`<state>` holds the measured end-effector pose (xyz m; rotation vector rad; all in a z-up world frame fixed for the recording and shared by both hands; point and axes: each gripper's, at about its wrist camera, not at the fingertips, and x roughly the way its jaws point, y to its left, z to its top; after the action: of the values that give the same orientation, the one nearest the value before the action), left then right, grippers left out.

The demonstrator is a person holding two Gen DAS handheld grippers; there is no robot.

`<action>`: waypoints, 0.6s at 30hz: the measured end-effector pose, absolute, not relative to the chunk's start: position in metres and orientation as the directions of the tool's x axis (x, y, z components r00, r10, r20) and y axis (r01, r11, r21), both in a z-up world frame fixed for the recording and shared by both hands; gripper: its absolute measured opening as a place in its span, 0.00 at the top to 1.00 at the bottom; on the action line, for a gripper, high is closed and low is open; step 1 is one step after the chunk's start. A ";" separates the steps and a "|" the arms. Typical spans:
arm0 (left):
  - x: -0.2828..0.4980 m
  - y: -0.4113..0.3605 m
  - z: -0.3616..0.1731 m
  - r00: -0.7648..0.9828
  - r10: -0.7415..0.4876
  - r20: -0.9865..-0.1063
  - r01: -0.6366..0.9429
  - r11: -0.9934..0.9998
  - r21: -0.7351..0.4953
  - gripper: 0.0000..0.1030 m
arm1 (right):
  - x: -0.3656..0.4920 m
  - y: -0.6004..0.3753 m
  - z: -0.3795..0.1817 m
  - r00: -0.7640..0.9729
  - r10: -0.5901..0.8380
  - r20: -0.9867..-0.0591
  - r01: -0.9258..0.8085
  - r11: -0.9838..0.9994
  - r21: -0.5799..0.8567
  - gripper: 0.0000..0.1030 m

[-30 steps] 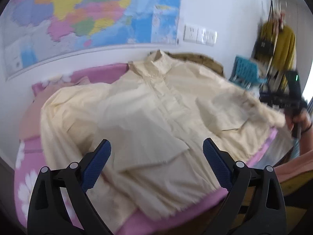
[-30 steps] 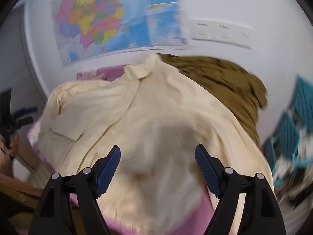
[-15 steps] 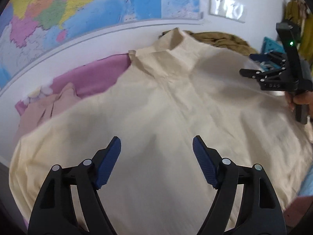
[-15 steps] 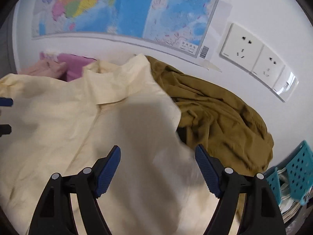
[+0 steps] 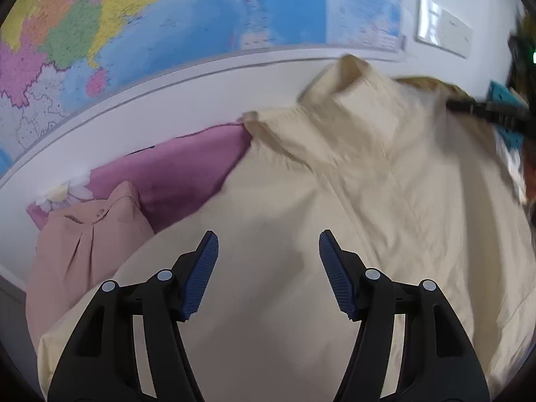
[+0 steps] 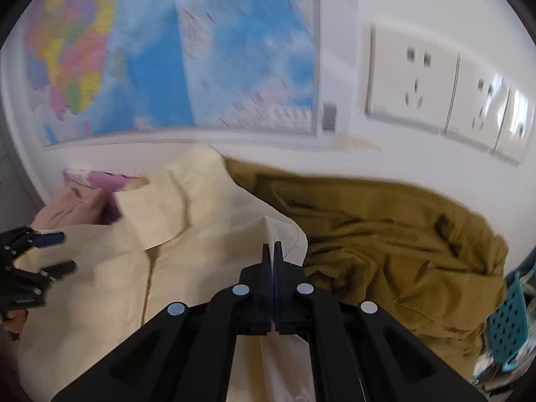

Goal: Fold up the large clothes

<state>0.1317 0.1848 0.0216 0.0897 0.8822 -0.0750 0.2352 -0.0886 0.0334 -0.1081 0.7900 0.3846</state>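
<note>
A large cream shirt [image 5: 335, 194] lies spread over the bed, with its collar [image 5: 348, 77] toward the wall. My left gripper [image 5: 268, 268] hovers over the shirt's left shoulder area. Its jaws are closing with cloth below them, and the blue pads [image 5: 201, 268] do not press on anything. In the right wrist view my right gripper [image 6: 272, 251] is shut, pinching a raised ridge of the cream shirt [image 6: 201, 234] near its right shoulder edge. The left gripper [image 6: 37, 258] shows at that view's left edge, and the right gripper [image 5: 485, 110] at the left wrist view's right edge.
An olive garment [image 6: 385, 251] lies crumpled right of the shirt against the wall. A pink garment [image 5: 83, 234] sits at the left on the magenta bed cover [image 5: 174, 174]. A map [image 5: 167, 33] and sockets [image 6: 412, 77] are on the wall. A teal basket [image 6: 509, 318] stands far right.
Both grippers moved forward over the shirt toward the collar and wall. The right jaws went from wide open to shut on a fold of the shirt. The left jaws narrowed.
</note>
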 end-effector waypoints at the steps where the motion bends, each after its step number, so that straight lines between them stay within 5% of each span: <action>1: 0.136 0.186 0.019 0.632 -0.030 -0.774 0.098 0.994 0.041 0.40 | 0.240 -0.087 0.023 0.623 0.286 -0.728 -0.371 0.927 0.047 0.99; 4: 0.144 0.187 0.007 0.624 0.004 -0.781 0.070 0.996 0.061 0.39 | 0.245 -0.086 0.012 0.609 0.268 -0.747 -0.367 0.929 0.033 0.96; 7: 0.142 0.191 0.001 0.605 -0.022 -0.796 0.062 0.998 0.020 0.40 | 0.229 -0.091 0.025 0.625 0.259 -0.737 -0.365 0.931 0.018 0.47; 8: 0.135 0.189 0.003 0.611 -0.033 -0.791 0.071 0.997 0.013 0.40 | 0.217 -0.099 0.034 0.643 0.270 -0.717 -0.370 0.929 0.018 0.41; 12: 0.108 0.177 0.018 0.624 -0.126 -0.771 0.147 0.988 -0.042 0.33 | 0.148 -0.154 0.069 0.653 0.246 -0.716 -0.332 0.943 0.021 0.26; 18: 0.065 0.120 0.033 0.594 -0.280 -0.754 0.347 0.935 -0.073 0.27 | 0.049 -0.264 0.056 0.602 0.133 -0.788 -0.194 0.981 0.018 0.17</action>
<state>0.0653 0.1202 0.0329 0.0848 0.8610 -0.3649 0.0493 -0.2645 0.0560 -0.0720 0.9057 0.1896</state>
